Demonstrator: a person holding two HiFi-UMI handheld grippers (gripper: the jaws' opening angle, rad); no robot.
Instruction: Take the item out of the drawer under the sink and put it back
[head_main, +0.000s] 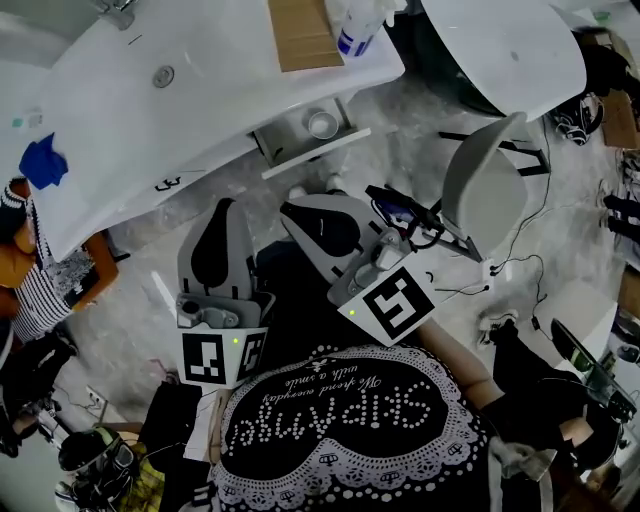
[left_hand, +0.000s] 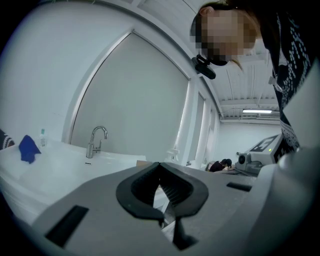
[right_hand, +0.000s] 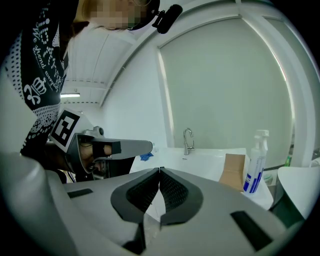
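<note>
The drawer (head_main: 268, 140) under the white sink counter (head_main: 200, 110) stands pulled out, and a small round white item (head_main: 322, 124) lies inside it. My left gripper (head_main: 225, 206) hangs below the counter's front edge, well short of the drawer; in its own view its jaws (left_hand: 160, 166) meet at the tips with nothing between them. My right gripper (head_main: 289, 208) points up at the drawer from just below it, apart from it. Its jaws (right_hand: 160, 171) are also shut and empty. The left gripper (right_hand: 125, 146) shows in the right gripper view.
On the counter stand a spray bottle (head_main: 360, 25) (right_hand: 255, 160), a brown box (head_main: 303, 30) (right_hand: 233, 171), a blue cloth (head_main: 42, 160) (left_hand: 28, 148) and the faucet (left_hand: 96, 140) (right_hand: 188, 140). A grey chair (head_main: 485, 185) and cables lie to the right. Another person (head_main: 20, 270) is at the left.
</note>
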